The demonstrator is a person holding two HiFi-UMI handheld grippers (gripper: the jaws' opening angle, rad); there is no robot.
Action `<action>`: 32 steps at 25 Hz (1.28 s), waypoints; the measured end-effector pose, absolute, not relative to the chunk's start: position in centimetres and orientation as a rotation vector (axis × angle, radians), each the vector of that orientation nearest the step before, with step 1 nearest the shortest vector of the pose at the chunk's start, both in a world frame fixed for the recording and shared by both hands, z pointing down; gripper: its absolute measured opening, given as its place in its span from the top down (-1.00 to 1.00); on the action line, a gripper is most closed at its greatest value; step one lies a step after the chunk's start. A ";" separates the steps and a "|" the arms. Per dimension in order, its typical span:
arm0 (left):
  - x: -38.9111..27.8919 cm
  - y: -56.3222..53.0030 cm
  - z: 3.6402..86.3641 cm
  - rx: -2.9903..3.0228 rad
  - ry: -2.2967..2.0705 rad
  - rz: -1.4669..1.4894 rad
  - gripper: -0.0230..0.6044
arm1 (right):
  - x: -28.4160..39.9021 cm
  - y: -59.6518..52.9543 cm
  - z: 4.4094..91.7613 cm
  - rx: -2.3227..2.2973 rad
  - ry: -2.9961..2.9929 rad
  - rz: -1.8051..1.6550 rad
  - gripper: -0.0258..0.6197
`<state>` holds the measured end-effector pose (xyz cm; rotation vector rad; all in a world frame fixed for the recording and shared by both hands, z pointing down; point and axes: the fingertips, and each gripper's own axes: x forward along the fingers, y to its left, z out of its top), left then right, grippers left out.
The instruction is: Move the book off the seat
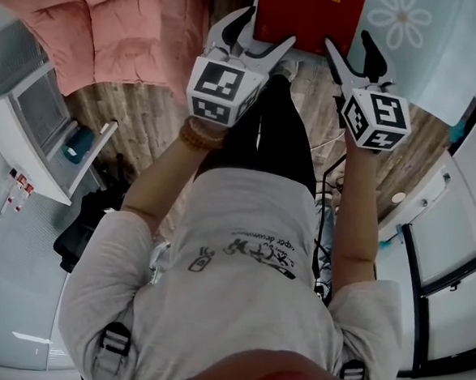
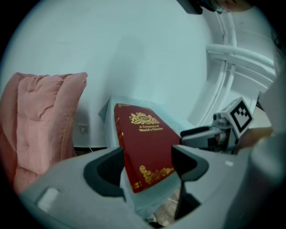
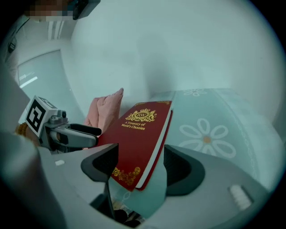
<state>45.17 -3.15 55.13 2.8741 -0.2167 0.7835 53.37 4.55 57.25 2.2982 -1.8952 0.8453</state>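
A dark red hardback book [image 1: 309, 15] with gold lettering lies flat on a pale blue seat cushion [image 1: 410, 51] printed with a white flower. Its near end juts past the seat's edge. My left gripper [image 1: 269, 29] straddles the near left corner of the book [image 2: 145, 143], jaws wide and pads apart from it. My right gripper [image 1: 347, 42] straddles the near right corner of the book [image 3: 138, 138] the same way, open. Each gripper shows in the other's view: the right gripper [image 2: 214, 134], the left gripper [image 3: 67, 134].
A pink quilt [image 1: 111, 30] is heaped left of the seat, close to the left gripper. A white cabinet [image 1: 39, 131] stands lower left, with a black bag [image 1: 89, 223] on the wooden floor [image 1: 146, 114]. A white frame [image 1: 454, 241] runs down the right. A plain wall rises behind the seat.
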 end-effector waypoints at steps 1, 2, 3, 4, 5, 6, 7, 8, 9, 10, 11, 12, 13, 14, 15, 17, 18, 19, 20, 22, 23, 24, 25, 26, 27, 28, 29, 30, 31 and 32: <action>45.4 -3.1 54.5 2.883 -0.212 0.779 -0.13 | 53.9 4.7 56.6 2.305 -1.884 0.807 -0.07; 45.5 -2.9 53.8 2.896 -0.202 0.774 -0.12 | 54.2 4.8 55.7 2.314 -1.882 0.771 -0.03; 45.5 -2.5 52.9 2.909 -0.189 0.769 -0.10 | 54.1 5.1 54.6 2.324 -1.886 0.740 0.04; 45.3 -2.0 51.8 2.922 -0.173 0.762 -0.09 | 53.7 5.4 53.5 2.335 -1.895 0.715 0.13; 45.0 -1.5 50.6 2.936 -0.158 0.752 -0.06 | 53.2 5.7 52.3 2.344 -1.905 0.694 0.17; 44.8 -1.1 49.4 2.950 -0.146 0.736 -0.01 | 52.5 5.8 51.1 2.351 -1.918 0.671 0.20; 44.7 -0.8 48.1 2.967 -0.139 0.712 0.05 | 52.0 5.8 49.8 2.356 -1.932 0.645 0.25; 44.7 -0.7 46.7 2.984 -0.134 0.678 0.12 | 51.6 5.7 48.4 2.359 -1.949 0.613 0.30; 44.8 -0.6 45.3 3.001 -0.129 0.638 0.24 | 51.2 5.6 46.9 2.361 -1.966 0.576 0.36; 44.9 -0.4 43.9 3.015 -0.125 0.599 0.39 | 51.0 5.6 45.5 2.362 -1.981 0.537 0.43; 44.8 -0.2 42.5 3.029 -0.121 0.563 0.54 | 50.7 5.6 44.0 2.363 -1.990 0.499 0.50; 44.7 0.1 41.2 3.043 -0.117 0.533 0.64 | 50.4 5.8 42.6 2.365 -1.997 0.461 0.57; 44.5 0.5 40.0 3.054 -0.112 0.509 0.72 | 50.1 6.1 41.1 2.367 -2.003 0.427 0.62; 44.2 0.9 38.9 3.065 -0.106 0.490 0.79 | 49.7 6.4 39.8 2.365 -2.014 0.397 0.68; 44.0 1.4 37.8 3.075 -0.098 0.476 0.84 | 49.3 6.7 38.5 2.358 -2.031 0.373 0.74; 43.5 2.4 35.7 3.091 -0.081 0.455 0.92 | 48.3 7.2 36.5 2.327 -2.071 0.341 0.90; 43.3 2.9 34.8 3.095 -0.076 0.447 0.92 | 47.8 7.4 35.7 2.310 -2.085 0.330 0.90; 43.1 3.4 33.9 3.097 -0.072 0.437 0.92 | 47.3 7.6 34.9 2.298 -2.094 0.317 0.90; 42.9 3.9 33.0 3.100 -0.067 0.424 0.92 | 46.8 7.8 34.0 2.290 -2.102 0.300 0.90; 42.5 4.8 30.6 3.114 -0.052 0.386 0.92 | 45.9 8.1 31.8 2.280 -2.114 0.251 0.90; 42.2 5.3 29.3 3.124 -0.040 0.364 0.92 | 45.5 8.4 30.5 2.279 -2.119 0.225 0.90; 41.9 5.8 28.1 3.134 -0.028 0.342 0.92 | 44.9 8.7 29.2 2.278 -2.123 0.200 0.90; 41.6 6.3 26.9 3.143 -0.018 0.322 0.92 | 44.4 9.1 27.8 2.278 -2.130 0.176 0.90; 41.3 6.6 25.8 3.149 -0.011 0.300 0.92 | 43.8 9.4 26.6 2.274 -2.140 0.153 0.90; 41.0 6.9 24.7 3.154 -0.006 0.277 0.92 | 43.3 9.6 25.4 2.265 -2.152 0.132 0.90; 40.8 7.2 23.7 3.157 0.000 0.254 0.92 | 42.7 9.9 24.2 2.255 -2.163 0.114 0.90; 40.6 7.5 22.7 3.160 0.009 0.233 0.92 | 42.2 10.1 23.2 2.246 -2.173 0.095 0.90; 40.3 7.9 21.8 3.163 0.021 0.212 0.92 | 41.7 10.3 22.2 2.241 -2.179 0.073 0.90; 40.1 8.2 20.8 3.165 0.032 0.189 0.92 | 41.2 10.5 21.2 2.238 -2.185 0.049 0.90; 39.7 8.6 19.8 3.166 0.042 0.168 0.92 | 40.7 10.7 20.2 2.235 -2.188 0.026 0.90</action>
